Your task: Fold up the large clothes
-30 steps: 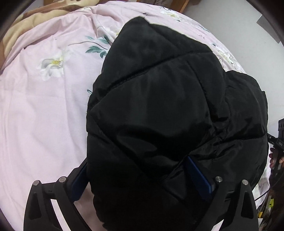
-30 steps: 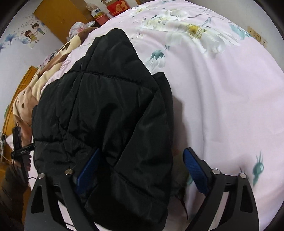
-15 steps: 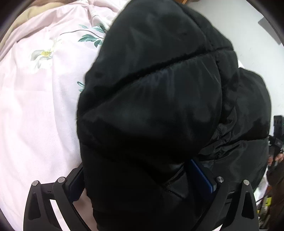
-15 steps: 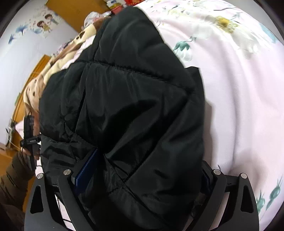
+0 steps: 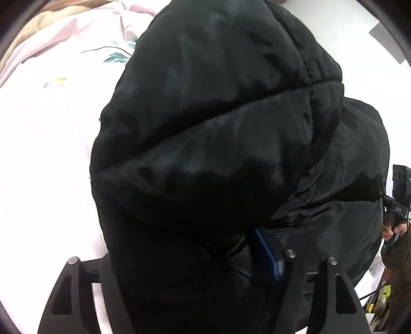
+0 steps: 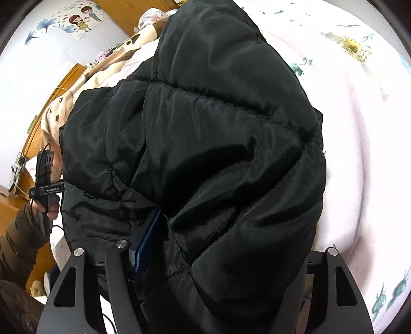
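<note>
Mid-fold, by the look of it — a lifting and carrying-over step. Black padded jacket [image 5: 218, 154] raised off the bed and bunched up in front of both cameras, filling most of each view, its quilted seams running across. Left gripper [image 5: 185, 262] clamped on a thick fold at the jacket's near edge: one blue pad [image 5: 267, 257] pressed into the fabric, the other finger buried under the cloth. Same on the right gripper [image 6: 221, 246] — blue pad [image 6: 146, 239] hard against a puffy fold, far finger hidden behind the bulk. Both pinching cloth, then, not spread.

Next move, judged from this: swing the held edge forward and over, towards the far side of the bed, then lower it so the near half lands square on the far half. Needs both hands level and moving together; otherwise a slanted fold. Slippery shell and springy filling — likely to puff back open, so a press down before letting go seems wise.

Underneath, a pink bedsheet [image 6: 359, 154] with white flowers and green leaves, soft and rumpled. At the far left, a beige blanket [image 6: 66, 102] with brown spots. Beyond it, wooden furniture [image 6: 74, 74] and a pale wall with a cartoon sticker [image 6: 84, 18] of two children. In the left view, bare white wall [image 5: 359, 64] at the far right.
</note>
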`<state>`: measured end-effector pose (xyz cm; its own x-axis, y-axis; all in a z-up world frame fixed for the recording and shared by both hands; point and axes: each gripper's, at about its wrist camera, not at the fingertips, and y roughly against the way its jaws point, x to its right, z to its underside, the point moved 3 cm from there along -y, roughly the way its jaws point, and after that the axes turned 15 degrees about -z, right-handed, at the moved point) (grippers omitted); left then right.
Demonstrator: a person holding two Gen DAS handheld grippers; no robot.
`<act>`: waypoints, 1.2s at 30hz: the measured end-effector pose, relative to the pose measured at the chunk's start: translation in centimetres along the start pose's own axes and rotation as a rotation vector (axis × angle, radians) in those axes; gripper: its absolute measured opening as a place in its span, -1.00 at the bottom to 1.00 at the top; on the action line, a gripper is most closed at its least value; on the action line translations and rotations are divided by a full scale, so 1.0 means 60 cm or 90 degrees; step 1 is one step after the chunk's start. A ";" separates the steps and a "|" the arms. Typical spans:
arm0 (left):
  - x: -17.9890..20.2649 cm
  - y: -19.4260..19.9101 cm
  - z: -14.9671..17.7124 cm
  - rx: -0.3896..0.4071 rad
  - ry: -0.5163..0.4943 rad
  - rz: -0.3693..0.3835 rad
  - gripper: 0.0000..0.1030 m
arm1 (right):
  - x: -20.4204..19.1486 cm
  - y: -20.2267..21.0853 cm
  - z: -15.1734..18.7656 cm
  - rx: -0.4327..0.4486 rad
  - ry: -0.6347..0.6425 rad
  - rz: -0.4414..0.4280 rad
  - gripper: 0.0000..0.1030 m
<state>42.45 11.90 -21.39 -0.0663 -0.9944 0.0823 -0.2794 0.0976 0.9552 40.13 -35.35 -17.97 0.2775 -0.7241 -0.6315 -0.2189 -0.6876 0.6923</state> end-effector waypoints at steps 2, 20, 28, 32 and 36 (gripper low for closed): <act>-0.010 -0.010 -0.008 -0.015 0.014 0.017 0.75 | 0.003 0.000 0.002 0.004 -0.008 0.000 0.42; -0.037 0.003 -0.008 -0.046 0.043 0.059 0.31 | 0.005 -0.003 -0.009 -0.010 -0.021 -0.042 0.04; -0.022 0.051 -0.004 -0.011 0.050 0.035 -0.07 | -0.061 -0.011 -0.005 0.025 0.015 0.051 -0.26; -0.035 0.048 -0.002 -0.036 0.063 0.031 0.19 | -0.062 -0.006 0.002 0.034 0.016 0.057 -0.26; -0.060 0.033 -0.006 -0.067 0.033 0.048 0.53 | -0.057 0.000 0.004 0.034 0.025 0.064 -0.26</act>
<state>42.48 15.68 -19.68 -0.0323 -0.9854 0.1671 -0.1729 0.1701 0.9701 38.96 -32.87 -15.91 0.2881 -0.7872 -0.5453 -0.2960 -0.6148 0.7310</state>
